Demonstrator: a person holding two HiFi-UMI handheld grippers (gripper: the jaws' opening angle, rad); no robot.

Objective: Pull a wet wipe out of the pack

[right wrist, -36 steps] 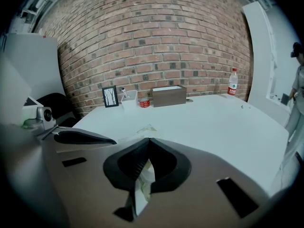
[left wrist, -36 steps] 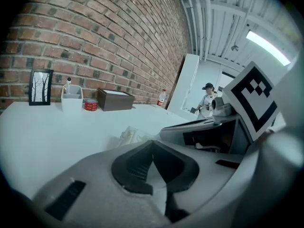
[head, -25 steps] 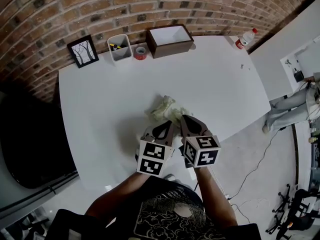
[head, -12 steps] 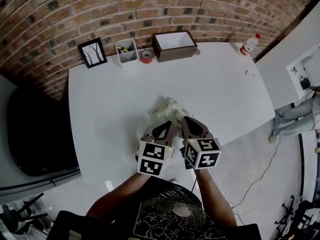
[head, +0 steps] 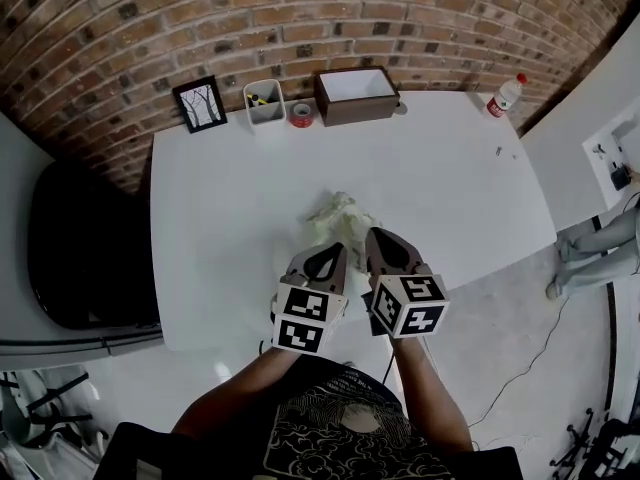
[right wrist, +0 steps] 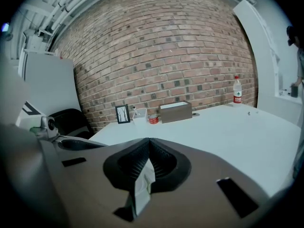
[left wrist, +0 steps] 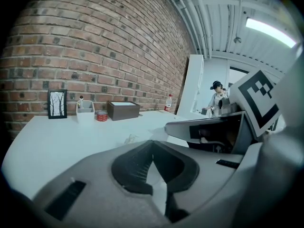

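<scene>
Along the far edge of the worktop (head: 220, 228), against the wall (head: 300, 18), stood a row: a picture frame (head: 200, 104) at the left, then a pen pot (head: 265, 102), a roll of tape (head: 301, 115) and a box (head: 357, 95) to its right. A bottle (head: 507, 95) stood off at the far right corner. A heap of wipes (head: 338, 218) lay mid-worktop. Just before it, at the near edge, the left gripper (head: 334, 250) and right gripper (head: 373, 238) sat side by side, a wipe (right wrist: 141, 184) between each pair of jaws.

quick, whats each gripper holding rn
Left gripper: shut on a thin white sheet.
Right gripper: shut on a folded white wipe.
</scene>
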